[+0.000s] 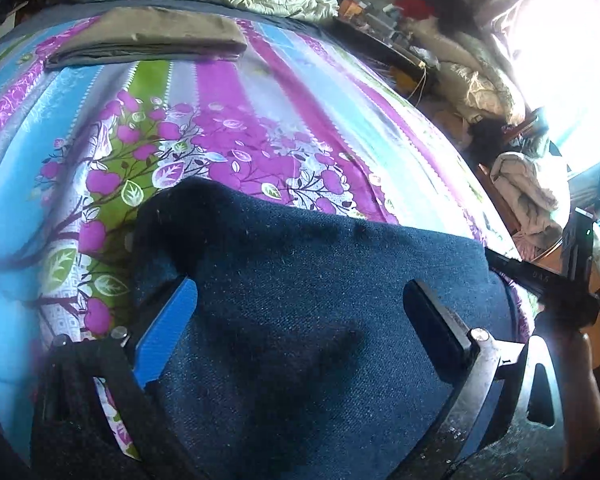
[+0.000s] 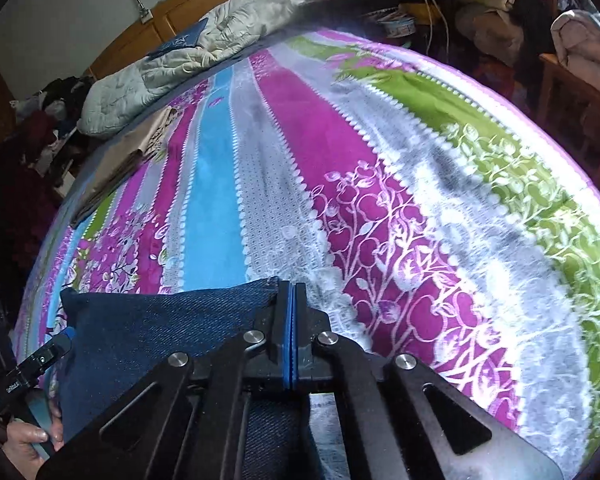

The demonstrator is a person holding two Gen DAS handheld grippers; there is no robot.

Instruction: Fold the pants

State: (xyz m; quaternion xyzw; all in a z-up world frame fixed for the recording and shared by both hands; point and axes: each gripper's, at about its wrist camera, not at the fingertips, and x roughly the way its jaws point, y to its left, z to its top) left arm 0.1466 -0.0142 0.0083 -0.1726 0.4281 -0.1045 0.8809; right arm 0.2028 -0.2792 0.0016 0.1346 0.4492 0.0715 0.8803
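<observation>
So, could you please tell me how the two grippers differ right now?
The left gripper has its jaws wide apart over the jeans; the right gripper is shut, pinching the jeans' corner. Both are at the jeans on the bedsheet.

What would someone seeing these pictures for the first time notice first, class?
The bedsheet grabs the eye: bright magenta, blue and green stripes with a flower print, filling both views. Next come the dark blue jeans lying on it at the near edge, with the left gripper open over them and the right gripper shut at their corner. At the far end lie a tan folded cloth and a pale quilt.
</observation>
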